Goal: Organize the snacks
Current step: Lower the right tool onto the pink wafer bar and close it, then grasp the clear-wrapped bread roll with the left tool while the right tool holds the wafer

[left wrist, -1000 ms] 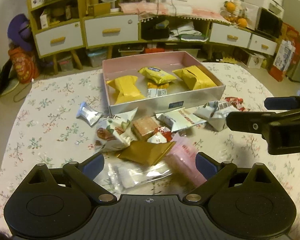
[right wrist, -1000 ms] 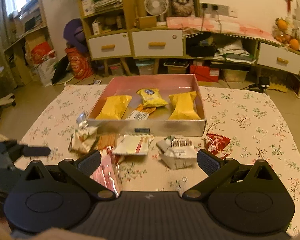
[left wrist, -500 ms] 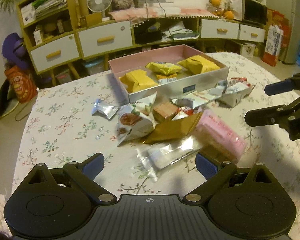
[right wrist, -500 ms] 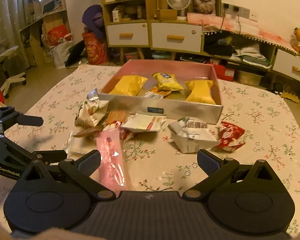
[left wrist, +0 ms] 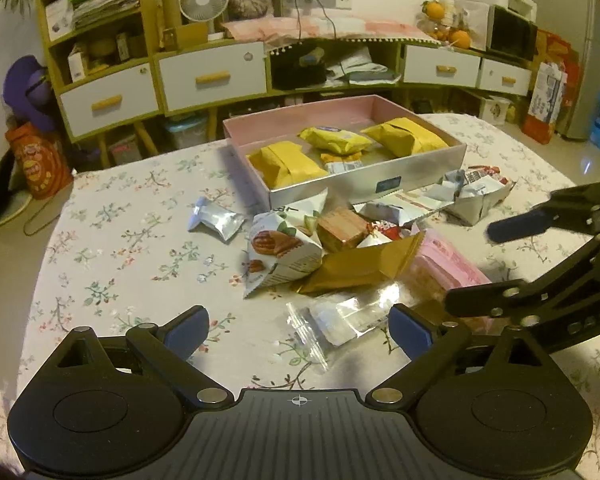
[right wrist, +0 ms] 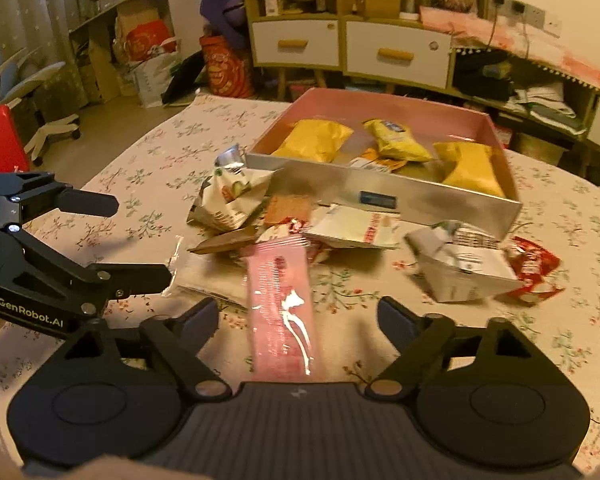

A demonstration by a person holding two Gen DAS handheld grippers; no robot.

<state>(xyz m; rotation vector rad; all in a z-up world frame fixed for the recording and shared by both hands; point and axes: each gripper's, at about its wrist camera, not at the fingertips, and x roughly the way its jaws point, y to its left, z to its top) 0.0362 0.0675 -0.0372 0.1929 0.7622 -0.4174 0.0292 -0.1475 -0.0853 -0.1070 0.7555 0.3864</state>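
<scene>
The right claw [right wrist: 298, 316] is closing, its jaws straddling the pink wafer packet [right wrist: 280, 308] without yet pressing it; the packet is lying lengthwise between them at the near edge of the bench [right wrist: 148, 148], probably lined up for a side grip. The left claw [left wrist: 298, 326] is standing wide over a clear wrapper [left wrist: 340, 316], holding nothing. Other loose snacks, a gold packet [left wrist: 360, 266] and a nut packet [left wrist: 280, 248] among them, are lying heaped against the near wall of the pink box [left wrist: 332, 188], which is already holding yellow packets [left wrist: 288, 162] toward the bench's far edge.
</scene>
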